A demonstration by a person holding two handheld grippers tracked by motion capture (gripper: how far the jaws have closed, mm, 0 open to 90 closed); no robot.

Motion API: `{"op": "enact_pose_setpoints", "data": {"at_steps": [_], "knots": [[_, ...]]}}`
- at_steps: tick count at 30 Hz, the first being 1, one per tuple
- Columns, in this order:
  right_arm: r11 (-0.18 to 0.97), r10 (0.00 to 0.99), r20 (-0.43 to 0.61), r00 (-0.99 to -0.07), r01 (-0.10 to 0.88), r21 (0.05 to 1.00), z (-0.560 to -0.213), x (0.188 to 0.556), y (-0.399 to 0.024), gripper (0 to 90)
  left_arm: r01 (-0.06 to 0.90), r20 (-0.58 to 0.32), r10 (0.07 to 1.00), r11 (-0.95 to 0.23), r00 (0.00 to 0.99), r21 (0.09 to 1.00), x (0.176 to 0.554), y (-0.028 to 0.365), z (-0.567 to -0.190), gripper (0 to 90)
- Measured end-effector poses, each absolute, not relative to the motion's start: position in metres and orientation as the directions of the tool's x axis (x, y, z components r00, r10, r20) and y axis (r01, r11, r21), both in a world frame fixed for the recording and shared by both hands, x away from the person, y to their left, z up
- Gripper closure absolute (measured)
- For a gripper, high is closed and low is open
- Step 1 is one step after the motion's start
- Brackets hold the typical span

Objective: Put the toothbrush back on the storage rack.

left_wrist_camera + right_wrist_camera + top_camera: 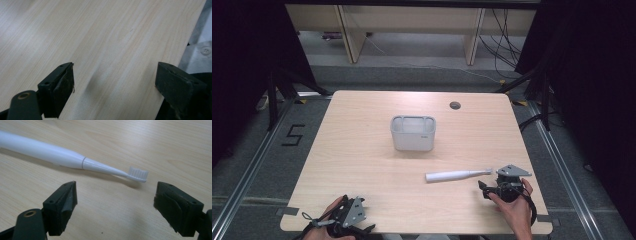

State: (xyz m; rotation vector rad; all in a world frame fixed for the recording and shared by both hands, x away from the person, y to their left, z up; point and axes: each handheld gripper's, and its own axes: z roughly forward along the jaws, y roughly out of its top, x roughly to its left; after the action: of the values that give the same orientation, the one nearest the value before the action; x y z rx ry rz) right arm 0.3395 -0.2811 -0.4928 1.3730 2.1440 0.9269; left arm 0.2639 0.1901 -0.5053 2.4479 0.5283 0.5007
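Right gripper view: electric toothbrush (57, 156) lies flat on the table (162, 147), running from upper left to frame centre, bristle head just beyond the right tongs (115, 207), which stand released and empty. Best to advance and straddle the slim neck squarely before clenching. Left tongs (115, 85) released too, over bare wood. Grey caddy (413, 133) waits mid-frame in the high view.

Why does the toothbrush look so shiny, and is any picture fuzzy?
Right gripper view: glare streaks along the white toothbrush, and a soft shadow lies beside it. Left gripper view: the table looks blurry, with a faint dark smudge. High view: fairly sharp, dark at the sides.
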Motion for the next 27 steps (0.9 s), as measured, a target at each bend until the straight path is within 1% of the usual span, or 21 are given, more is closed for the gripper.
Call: {"op": "enact_pose_setpoints", "data": {"at_steps": [1, 2, 3, 5, 7, 8, 9, 10, 12, 14, 16, 17, 18, 22, 23, 26, 27], "knots": [[0.29, 0.907, -0.008, -0.421, 0.613, 0.735, -0.493, 0.34, -0.281, 19.0, 0.257, 0.228, 0.473, -0.754, 0.851, 0.605, 0.263, 0.19, -0.505, 15.3], [0.326, 0.9, -0.053, -0.433, 0.588, 0.74, -0.492, 0.341, -0.283, 19.0, 0.256, 0.23, 0.478, -0.749, 0.848, 0.611, 0.264, 0.19, -0.506, 15.3], [0.289, 0.907, -0.002, -0.422, 0.617, 0.732, -0.492, 0.339, -0.28, 18.9, 0.256, 0.23, 0.478, -0.749, 0.848, 0.611, 0.264, 0.19, -0.506, 15.3], [0.286, 0.91, -0.011, -0.414, 0.61, 0.739, -0.491, 0.339, -0.279, 18.7, 0.257, 0.228, 0.476, -0.75, 0.85, 0.609, 0.264, 0.19, -0.505, 15.3], [0.313, 0.897, -0.034, -0.441, 0.581, 0.751, -0.49, 0.342, -0.28, 17.8, 0.255, 0.229, 0.473, -0.753, 0.851, 0.607, 0.264, 0.19, -0.505, 15.3], [0.313, 0.897, -0.034, -0.441, 0.581, 0.751, -0.49, 0.342, -0.28, 17.8, 0.255, 0.229, 0.473, -0.753, 0.851, 0.607, 0.264, 0.19, -0.505, 15.3], [0.272, 0.913, 0.006, -0.409, 0.616, 0.739, -0.49, 0.34, -0.276, 17.8, 0.256, 0.229, 0.472, -0.754, 0.851, 0.605, 0.263, 0.19, -0.505, 15.3], [0.291, 0.907, -0.02, -0.421, 0.59, 0.753, -0.489, 0.342, -0.276, 17.8, 0.254, 0.23, 0.472, -0.754, 0.851, 0.605, 0.264, 0.19, -0.505, 15.3], [0.281, 0.905, -0.001, -0.425, 0.596, 0.752, -0.489, 0.343, -0.274, 18.2, 0.254, 0.231, 0.473, -0.753, 0.85, 0.606, 0.264, 0.19, -0.505, 15.3], [0.291, 0.897, -0.005, -0.441, 0.584, 0.758, -0.486, 0.344, -0.268, 19.9, 0.253, 0.23, 0.472, -0.753, 0.851, 0.607, 0.264, 0.19, -0.505, 15.3], [0.279, 0.903, -0.005, -0.431, 0.576, 0.768, -0.486, 0.343, -0.265, 21.0, 0.253, 0.231, 0.47, -0.755, 0.852, 0.605, 0.264, 0.19, -0.506, 15.3], [0.326, 0.884, -0.033, -0.467, 0.562, 0.76, -0.485, 0.345, -0.264, 24.6, 0.256, 0.232, 0.475, -0.753, 0.849, 0.606, 0.264, 0.19, -0.506, 15.3], [0.315, 0.884, -0.016, -0.468, 0.568, 0.76, -0.484, 0.345, -0.262, 24.6, 0.256, 0.232, 0.475, -0.753, 0.849, 0.606, 0.264, 0.19, -0.506, 15.3], [0.32, 0.885, -0.02, -0.465, 0.578, 0.75, -0.484, 0.345, -0.257, 24.7, 0.256, 0.229, 0.474, -0.752, 0.85, 0.607, 0.264, 0.19, -0.505, 15.3], [0.339, 0.878, -0.039, -0.478, 0.561, 0.755, -0.484, 0.347, -0.257, 24.9, 0.258, 0.228, 0.475, -0.752, 0.85, 0.607, 0.264, 0.19, -0.505, 15.3], [0.333, 0.874, -0.025, -0.486, 0.559, 0.759, -0.484, 0.348, -0.255, 25.4, 0.256, 0.227, 0.473, -0.753, 0.851, 0.607, 0.264, 0.19, -0.505, 15.3], [0.329, 0.88, -0.027, -0.474, 0.567, 0.755, -0.483, 0.347, -0.254, 25.7, 0.256, 0.228, 0.472, -0.753, 0.851, 0.606, 0.264, 0.19, -0.505, 15.3]]}}
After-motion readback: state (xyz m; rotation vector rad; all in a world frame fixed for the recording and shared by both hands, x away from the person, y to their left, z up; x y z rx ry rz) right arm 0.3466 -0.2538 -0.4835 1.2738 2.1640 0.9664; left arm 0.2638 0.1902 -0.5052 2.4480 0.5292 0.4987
